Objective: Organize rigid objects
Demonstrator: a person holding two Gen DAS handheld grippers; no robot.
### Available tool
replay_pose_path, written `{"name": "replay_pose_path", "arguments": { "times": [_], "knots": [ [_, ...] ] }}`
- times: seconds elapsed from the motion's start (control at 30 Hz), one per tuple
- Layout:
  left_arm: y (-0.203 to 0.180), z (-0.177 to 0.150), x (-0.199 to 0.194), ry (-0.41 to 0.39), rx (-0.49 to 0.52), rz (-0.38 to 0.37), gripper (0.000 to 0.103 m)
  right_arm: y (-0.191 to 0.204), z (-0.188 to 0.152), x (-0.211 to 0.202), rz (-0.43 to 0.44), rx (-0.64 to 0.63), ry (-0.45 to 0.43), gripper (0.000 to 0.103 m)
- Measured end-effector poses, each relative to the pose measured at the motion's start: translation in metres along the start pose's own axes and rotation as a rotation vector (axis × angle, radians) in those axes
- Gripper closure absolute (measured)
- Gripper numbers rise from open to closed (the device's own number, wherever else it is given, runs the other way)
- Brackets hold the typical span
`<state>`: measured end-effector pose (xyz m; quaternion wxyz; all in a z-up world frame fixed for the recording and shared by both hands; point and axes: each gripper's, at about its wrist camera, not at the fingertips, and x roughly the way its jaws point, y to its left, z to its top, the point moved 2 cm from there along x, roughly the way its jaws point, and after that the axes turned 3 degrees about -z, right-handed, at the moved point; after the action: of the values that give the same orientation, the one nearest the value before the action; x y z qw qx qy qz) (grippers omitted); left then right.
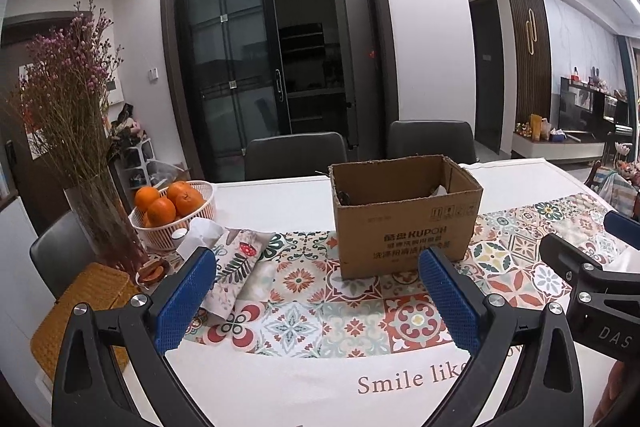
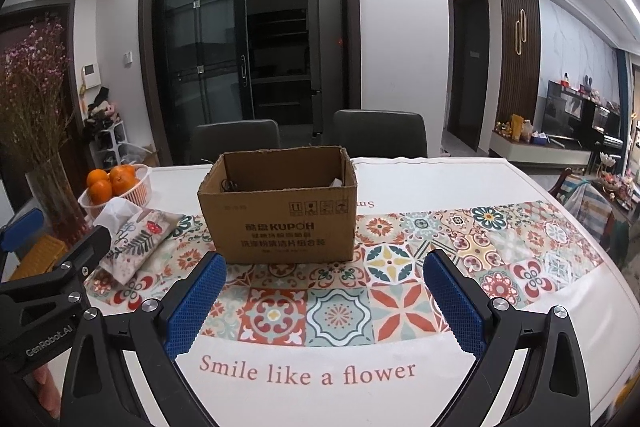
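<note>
While I hold both grippers low over the table (image 2: 440, 179), the left gripper (image 1: 316, 291) and right gripper (image 2: 324, 299) stand with jaws wide apart, empty. Ahead, the open cardboard box (image 2: 280, 219) holds dark and white items I cannot identify; beside it oranges (image 1: 168, 201) fill a white basket (image 1: 180, 227).

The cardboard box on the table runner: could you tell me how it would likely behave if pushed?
The cardboard box looks nearly empty, so probably light. Its flat base should slide rather than roll. Its open top likely lets the walls flex.
</note>
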<state>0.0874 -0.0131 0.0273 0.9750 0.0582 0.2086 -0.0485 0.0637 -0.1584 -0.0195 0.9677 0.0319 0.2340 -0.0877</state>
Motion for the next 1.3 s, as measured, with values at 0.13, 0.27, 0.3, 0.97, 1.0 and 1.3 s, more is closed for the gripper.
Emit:
{"name": "replay_pose_path", "arguments": {
  "times": [0.13,0.27,0.3,0.97,1.0,1.3],
  "knots": [
    [-0.0003,0.0004,0.0002,-0.003,0.002,0.010,0.000,-0.0012,-0.0001,0.0000,-0.001,0.002,0.002,0.003],
    [-0.0001,0.0002,-0.0004,-0.005,0.005,0.015,0.000,-0.0012,-0.0001,-0.0017,-0.004,0.004,0.000,0.003],
    [-0.0002,0.0002,-0.0007,-0.006,0.005,0.017,0.000,-0.0012,0.0000,-0.0020,-0.007,0.004,-0.001,0.003],
    [-0.0001,-0.0003,-0.0046,-0.010,0.008,0.032,0.000,-0.0037,0.0023,-0.0067,-0.021,0.001,-0.011,0.003],
    [-0.0002,-0.0004,-0.0046,-0.010,0.008,0.032,0.000,-0.0037,0.0023,-0.0068,-0.023,0.000,-0.011,0.003],
    [0.0013,-0.0019,-0.0024,0.004,-0.006,0.021,0.000,-0.0037,0.0020,-0.0058,-0.018,0.000,-0.006,0.003]
  ]
}}
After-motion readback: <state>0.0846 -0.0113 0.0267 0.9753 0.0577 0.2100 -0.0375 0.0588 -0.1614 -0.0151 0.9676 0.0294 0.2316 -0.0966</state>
